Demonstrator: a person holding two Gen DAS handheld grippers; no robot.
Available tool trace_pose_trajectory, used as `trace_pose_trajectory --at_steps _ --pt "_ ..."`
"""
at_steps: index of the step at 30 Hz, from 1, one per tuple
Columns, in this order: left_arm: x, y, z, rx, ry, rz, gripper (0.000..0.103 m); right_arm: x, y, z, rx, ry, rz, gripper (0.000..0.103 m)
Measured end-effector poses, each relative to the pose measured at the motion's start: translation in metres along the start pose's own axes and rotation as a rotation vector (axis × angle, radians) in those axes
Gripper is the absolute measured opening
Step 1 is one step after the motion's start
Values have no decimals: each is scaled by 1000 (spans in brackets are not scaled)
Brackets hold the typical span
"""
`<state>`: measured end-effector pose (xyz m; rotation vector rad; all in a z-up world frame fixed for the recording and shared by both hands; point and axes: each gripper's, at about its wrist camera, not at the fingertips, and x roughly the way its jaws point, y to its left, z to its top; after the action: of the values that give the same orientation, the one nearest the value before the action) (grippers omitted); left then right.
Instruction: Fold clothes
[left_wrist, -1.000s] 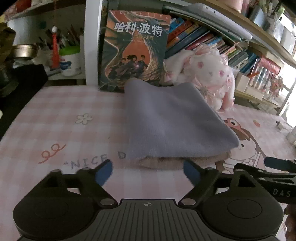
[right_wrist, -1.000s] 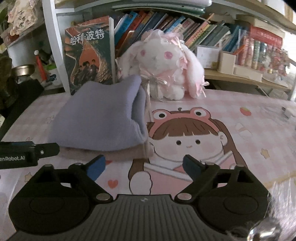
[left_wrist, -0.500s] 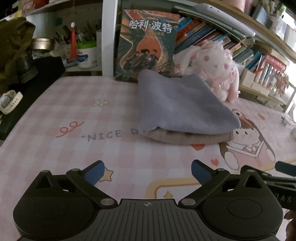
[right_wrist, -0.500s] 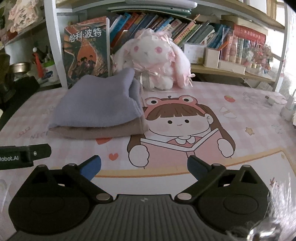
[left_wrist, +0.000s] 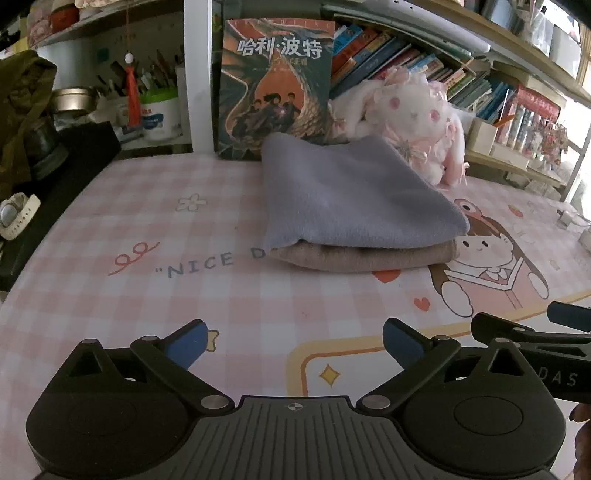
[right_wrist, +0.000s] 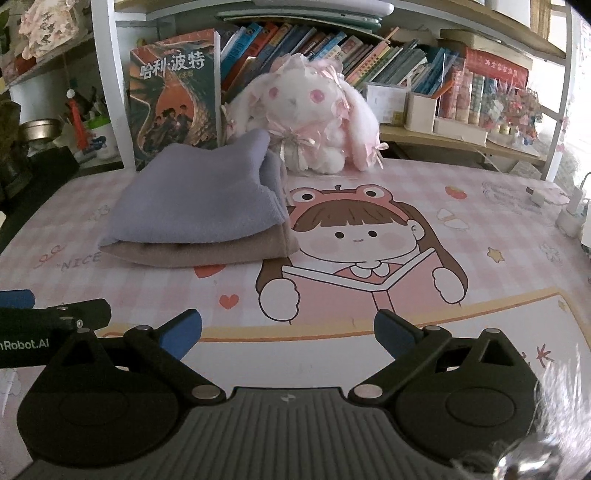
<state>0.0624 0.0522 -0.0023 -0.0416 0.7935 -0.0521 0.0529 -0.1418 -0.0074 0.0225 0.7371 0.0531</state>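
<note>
Left gripper: fingers spread wide, jaws just been opening, nothing between them, nothing held. Pads clear of any fabric, bare pink checked mat beneath.
Right gripper: likewise spread wide, jaws just been opening, empty, over the cartoon girl print.
Folded clothes found well ahead of both pairs of fingers, apart from them: lavender garment folded and stacked flat on top of folded beige garment. From left view, stack ahead and slightly toward the right finger; from right view, lavender piece over beige piece, ahead and beyond the left finger. Beige edge visible below lavender along the near side in both views.
Lettering "NICE D" on mat, ahead of left gripper's left finger, running under the stack's near corner.
Beyond the stack: upright book with dark dragon cover, white and pink plush rabbit just beside it, rows of books on shelf behind.
Right gripper's finger seen at right edge of left view; left gripper's finger at left edge of right view.
</note>
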Motion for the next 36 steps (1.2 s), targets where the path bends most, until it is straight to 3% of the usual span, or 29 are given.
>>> trace_pose_trajectory --at_steps 36 --pt "3 -1 -3 25 23 8 102 3 1 -1 -1 27 -10 101"
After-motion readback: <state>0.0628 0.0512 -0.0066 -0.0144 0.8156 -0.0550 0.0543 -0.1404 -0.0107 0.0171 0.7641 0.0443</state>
